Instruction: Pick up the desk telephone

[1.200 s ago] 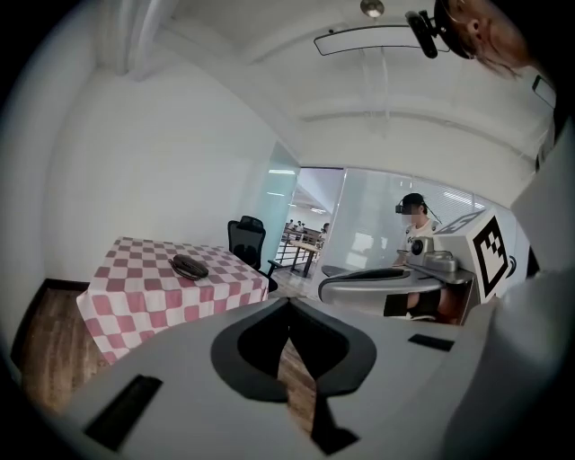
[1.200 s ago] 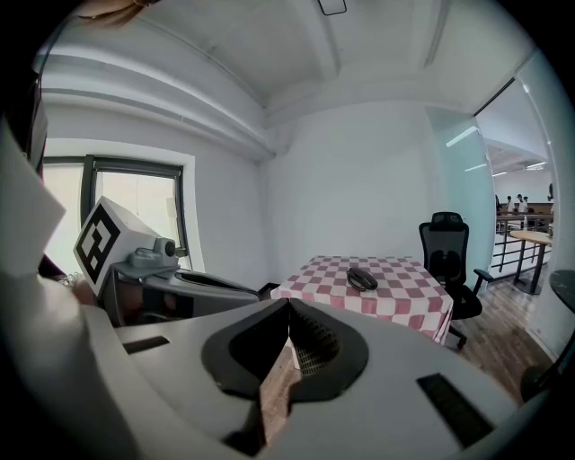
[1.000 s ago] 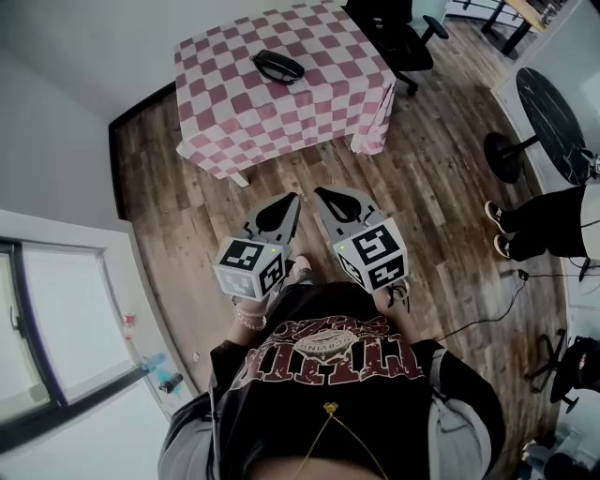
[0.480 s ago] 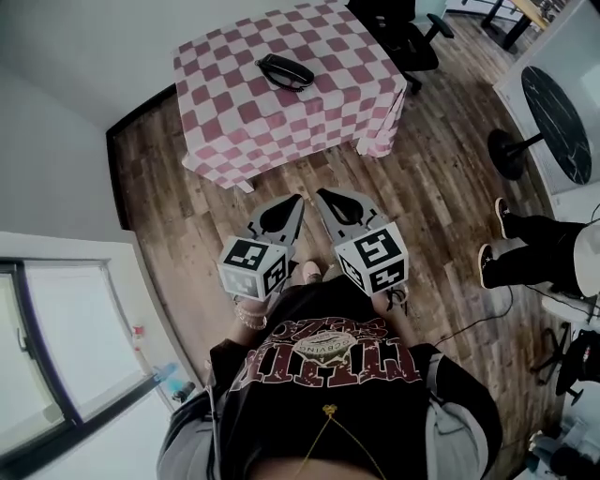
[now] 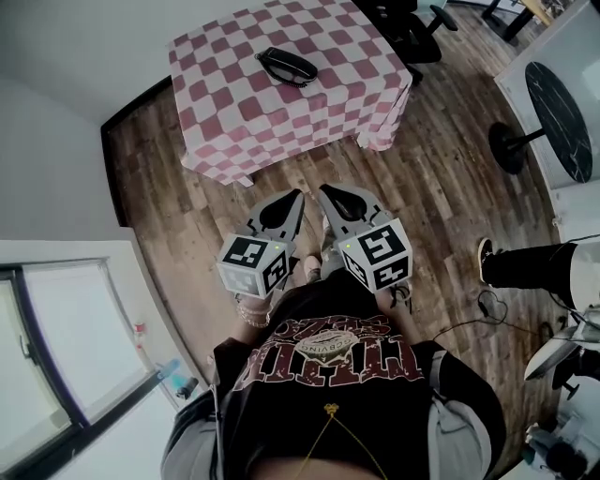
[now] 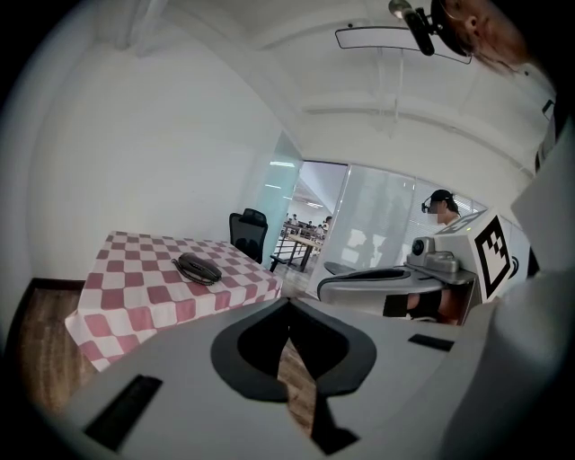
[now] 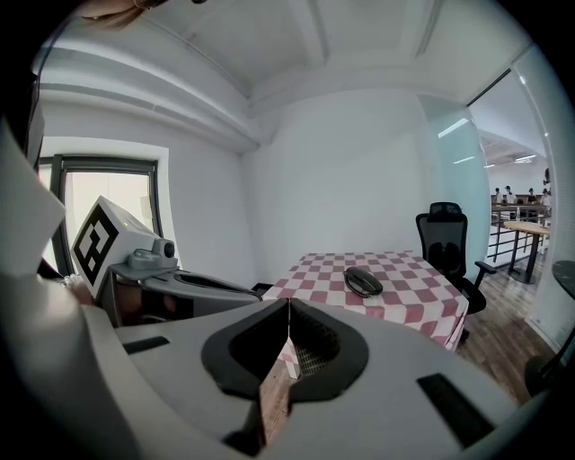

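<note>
A dark desk telephone (image 5: 286, 66) lies on a table (image 5: 234, 131) covered with a pink-and-white checked cloth, at the top of the head view. It also shows in the left gripper view as a small dark telephone (image 6: 199, 268) and in the right gripper view (image 7: 363, 281). My left gripper (image 5: 295, 195) and right gripper (image 5: 323, 190) are held side by side over the wooden floor, well short of the table. Both have their jaws shut with nothing between them.
A black office chair (image 5: 403, 28) stands behind the table on the right. A round black table (image 5: 561, 112) is at the far right, and a person's leg and shoe (image 5: 525, 267) show at the right edge. A window (image 5: 56, 347) fills the lower left.
The table and telephone have shifted slightly closer and leftward in the head view as I moved toward them. The standing person at the right has moved further out of view. Both grippers stay shut.
</note>
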A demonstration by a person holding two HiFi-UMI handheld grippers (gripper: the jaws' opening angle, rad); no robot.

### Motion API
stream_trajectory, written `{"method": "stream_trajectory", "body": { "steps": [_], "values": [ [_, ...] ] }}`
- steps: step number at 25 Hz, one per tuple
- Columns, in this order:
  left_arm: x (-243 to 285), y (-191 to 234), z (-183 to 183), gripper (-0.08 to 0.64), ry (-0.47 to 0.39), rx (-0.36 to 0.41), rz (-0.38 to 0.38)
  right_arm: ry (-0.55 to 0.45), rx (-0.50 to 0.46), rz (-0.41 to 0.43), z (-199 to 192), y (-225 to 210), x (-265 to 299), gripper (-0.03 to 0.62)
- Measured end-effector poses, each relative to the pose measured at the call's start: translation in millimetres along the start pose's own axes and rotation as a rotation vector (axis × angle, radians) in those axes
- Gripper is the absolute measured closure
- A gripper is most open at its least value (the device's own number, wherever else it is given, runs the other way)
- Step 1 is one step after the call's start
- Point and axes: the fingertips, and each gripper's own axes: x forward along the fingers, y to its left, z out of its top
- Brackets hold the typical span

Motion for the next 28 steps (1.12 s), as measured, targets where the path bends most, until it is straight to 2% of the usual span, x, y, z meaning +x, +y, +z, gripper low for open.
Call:
{"method": "stream_trajectory", "body": {
  "steps": [14,21,28],
  "values": [
    [62.1,37.0,41.9,0.552,-0.008,-0.011,0.031,0.031,-0.033,0.048,31.0,-62.1,52.1,0.572],
    [98.3,49.3,69.5,0.552,-0.031,-0.018,0.080,0.020,-0.071,0.118,56.1,-95.8,75.6,0.574],
    [123.8,62.8,82.6,0.552,-0.063,-0.042,0.134,0.029,-0.098,0.181,64.4,-123.2,95.7,0.572]
  ]
}}
